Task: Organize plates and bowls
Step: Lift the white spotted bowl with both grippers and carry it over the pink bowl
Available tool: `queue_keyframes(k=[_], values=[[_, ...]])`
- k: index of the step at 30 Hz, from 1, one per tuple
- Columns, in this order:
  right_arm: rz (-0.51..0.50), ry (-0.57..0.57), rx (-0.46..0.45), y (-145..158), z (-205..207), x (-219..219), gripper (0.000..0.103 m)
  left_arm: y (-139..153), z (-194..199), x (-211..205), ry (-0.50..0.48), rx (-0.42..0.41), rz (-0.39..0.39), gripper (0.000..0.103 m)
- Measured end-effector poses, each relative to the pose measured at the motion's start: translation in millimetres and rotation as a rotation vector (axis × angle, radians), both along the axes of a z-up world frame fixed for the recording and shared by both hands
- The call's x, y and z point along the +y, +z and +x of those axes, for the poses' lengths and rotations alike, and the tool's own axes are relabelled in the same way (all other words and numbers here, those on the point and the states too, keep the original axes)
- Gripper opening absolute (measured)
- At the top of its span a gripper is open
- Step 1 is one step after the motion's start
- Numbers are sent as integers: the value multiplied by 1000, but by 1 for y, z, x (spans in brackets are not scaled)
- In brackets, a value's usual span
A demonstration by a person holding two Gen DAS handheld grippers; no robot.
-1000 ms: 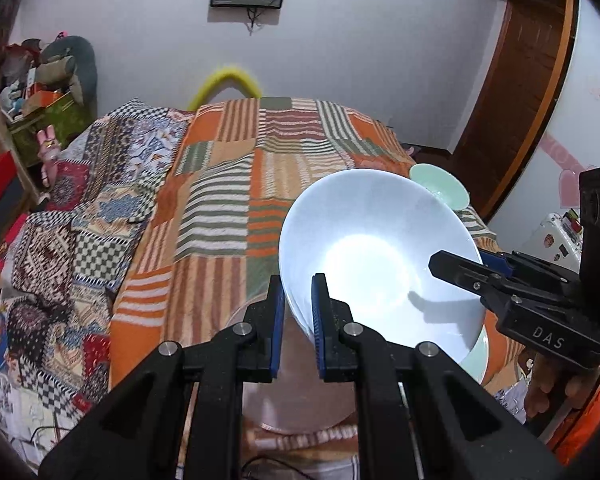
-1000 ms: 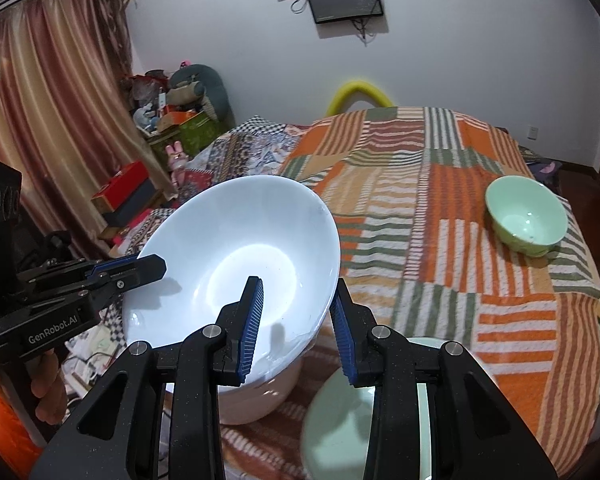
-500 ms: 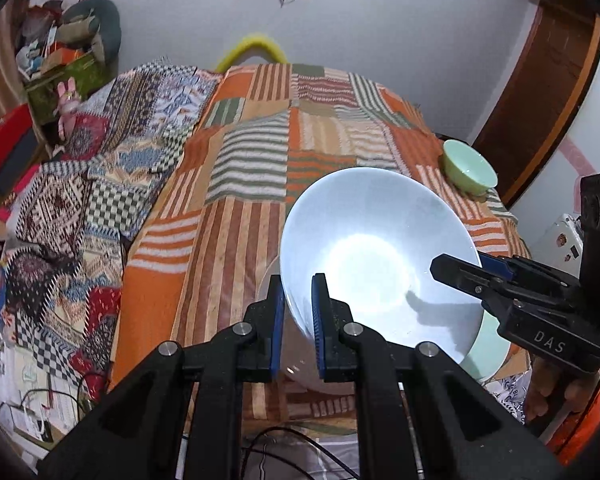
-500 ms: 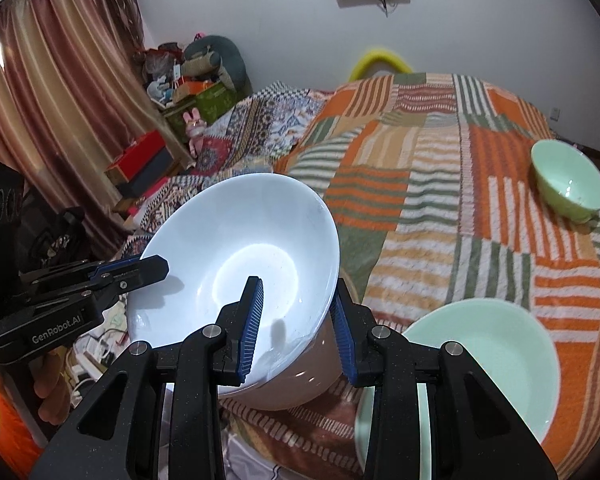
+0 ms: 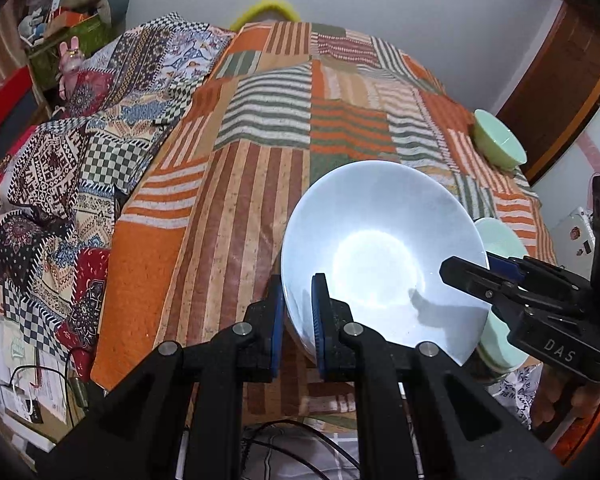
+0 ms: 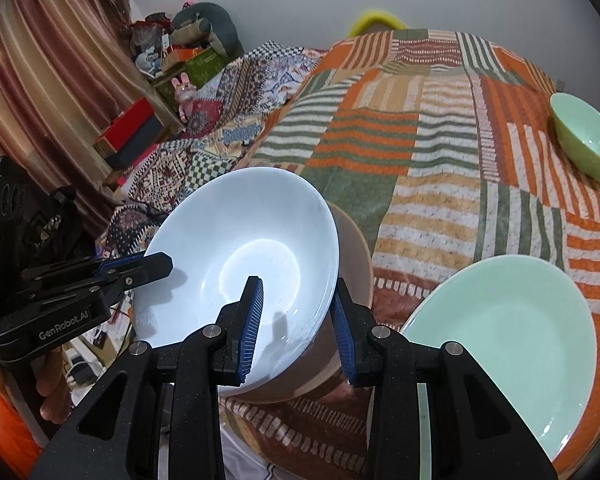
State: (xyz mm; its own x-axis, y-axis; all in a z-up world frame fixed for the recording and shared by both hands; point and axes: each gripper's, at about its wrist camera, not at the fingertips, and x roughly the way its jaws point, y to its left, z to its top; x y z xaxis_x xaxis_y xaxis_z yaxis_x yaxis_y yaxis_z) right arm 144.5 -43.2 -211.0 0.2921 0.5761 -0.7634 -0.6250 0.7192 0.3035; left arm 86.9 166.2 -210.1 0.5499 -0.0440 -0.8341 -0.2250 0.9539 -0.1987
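Note:
A white bowl (image 5: 380, 248) hangs tilted between both grippers just over the near edge of the bed. My left gripper (image 5: 298, 296) is shut on its left rim, blue pads pinching the thin wall. My right gripper (image 6: 296, 300) is shut on the opposite rim, one pad inside the white bowl (image 6: 236, 240), the other outside. Directly beneath it sits a tan bowl (image 6: 356, 256), mostly hidden; whether the two touch I cannot tell. A pale green plate (image 6: 500, 320) lies to the right, and a small green bowl (image 6: 588, 144) stands farther back right.
The bed is covered by an orange, green and cream striped patchwork blanket (image 5: 268, 184). A patterned quilt (image 5: 60, 168) hangs off its left side. Boxes and toys (image 6: 188, 60) pile by the curtain at left. Cables and papers (image 5: 32, 380) lie on the floor below.
Both grippers have sunk with the white bowl toward the bed's near edge and tipped further down. The tan bowl and green plate now show closer underneath. Both grips are unchanged.

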Motion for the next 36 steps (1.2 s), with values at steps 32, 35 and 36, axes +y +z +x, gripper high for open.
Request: queue_keyframes(k=[32, 35, 36], values=[[-136, 26, -89, -10, -4, 16, 34, -30, 12, 1, 2, 64, 21, 12], [-153, 32, -91, -9, -5, 17, 35, -29, 12, 0, 3, 69, 22, 12], [-153, 32, -85, -9, -4, 17, 35, -28, 12, 0, 5, 68, 23, 12]])
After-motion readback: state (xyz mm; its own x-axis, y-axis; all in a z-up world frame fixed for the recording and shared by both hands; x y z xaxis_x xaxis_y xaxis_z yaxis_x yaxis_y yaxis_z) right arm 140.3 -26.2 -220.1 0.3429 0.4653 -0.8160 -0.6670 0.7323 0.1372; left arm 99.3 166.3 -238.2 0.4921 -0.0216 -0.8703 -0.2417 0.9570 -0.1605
